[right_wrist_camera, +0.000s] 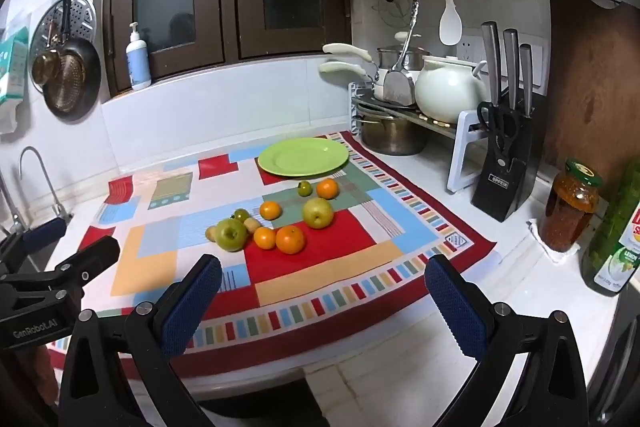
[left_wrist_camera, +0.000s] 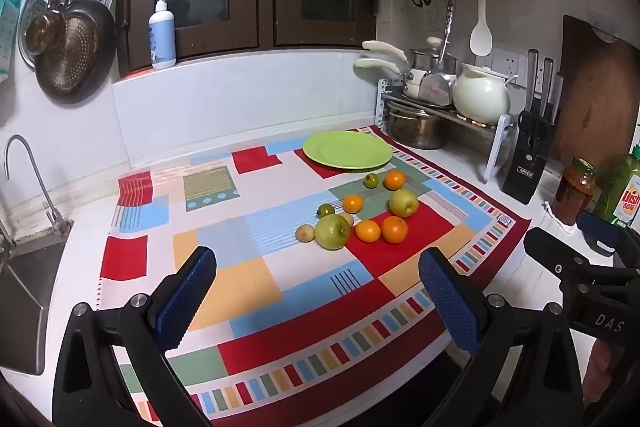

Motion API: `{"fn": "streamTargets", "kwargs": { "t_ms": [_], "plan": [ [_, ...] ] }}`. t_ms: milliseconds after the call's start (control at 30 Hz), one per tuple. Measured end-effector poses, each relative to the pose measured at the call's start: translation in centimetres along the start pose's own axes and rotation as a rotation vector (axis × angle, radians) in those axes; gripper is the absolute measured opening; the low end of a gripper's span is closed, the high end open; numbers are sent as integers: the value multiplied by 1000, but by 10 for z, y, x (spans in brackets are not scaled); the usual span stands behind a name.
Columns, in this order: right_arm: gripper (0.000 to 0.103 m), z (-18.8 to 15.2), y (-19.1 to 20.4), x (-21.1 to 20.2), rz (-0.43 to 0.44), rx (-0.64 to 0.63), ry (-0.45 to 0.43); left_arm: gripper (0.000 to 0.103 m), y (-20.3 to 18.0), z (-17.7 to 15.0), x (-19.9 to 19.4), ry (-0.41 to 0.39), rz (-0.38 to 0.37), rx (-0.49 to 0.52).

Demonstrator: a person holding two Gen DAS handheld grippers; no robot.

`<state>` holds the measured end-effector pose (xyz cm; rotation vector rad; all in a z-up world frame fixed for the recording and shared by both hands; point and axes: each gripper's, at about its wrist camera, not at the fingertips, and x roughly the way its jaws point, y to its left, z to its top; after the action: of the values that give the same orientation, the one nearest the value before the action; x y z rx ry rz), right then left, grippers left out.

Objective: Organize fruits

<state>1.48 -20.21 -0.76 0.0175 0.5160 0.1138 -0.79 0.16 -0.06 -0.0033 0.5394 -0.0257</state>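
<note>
Ten fruits (left_wrist_camera: 352, 215) clustered frame centre, above both grippers; left gripper (left_wrist_camera: 316, 301), right gripper (right_wrist_camera: 324, 307) spread wide, empty; plate (left_wrist_camera: 347, 149) beyond.

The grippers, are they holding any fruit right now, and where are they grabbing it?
No, nothing is held. The left gripper and the right gripper are both open and empty, and the fruit all lies on the mat.

Four oranges (left_wrist_camera: 394, 229), two apples (left_wrist_camera: 331, 231), two green tomatoes (left_wrist_camera: 371, 181), one plate (left_wrist_camera: 347, 149).

Black hand-held gripper (left_wrist_camera: 316, 291), blue pads (left_wrist_camera: 186, 297)
</note>
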Motion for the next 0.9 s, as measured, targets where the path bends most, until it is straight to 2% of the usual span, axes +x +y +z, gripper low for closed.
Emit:
{"fn": "streamTargets", "kwargs": {
  "t_ms": [767,900],
  "plan": [
    [102,-3,5,-14,1,-20,-19,103,-1,0,-17,-56,2,22],
    [102,-2,6,-15,0,-20,-20,103,0,0,-20,-65,-16,15]
  ]
}}
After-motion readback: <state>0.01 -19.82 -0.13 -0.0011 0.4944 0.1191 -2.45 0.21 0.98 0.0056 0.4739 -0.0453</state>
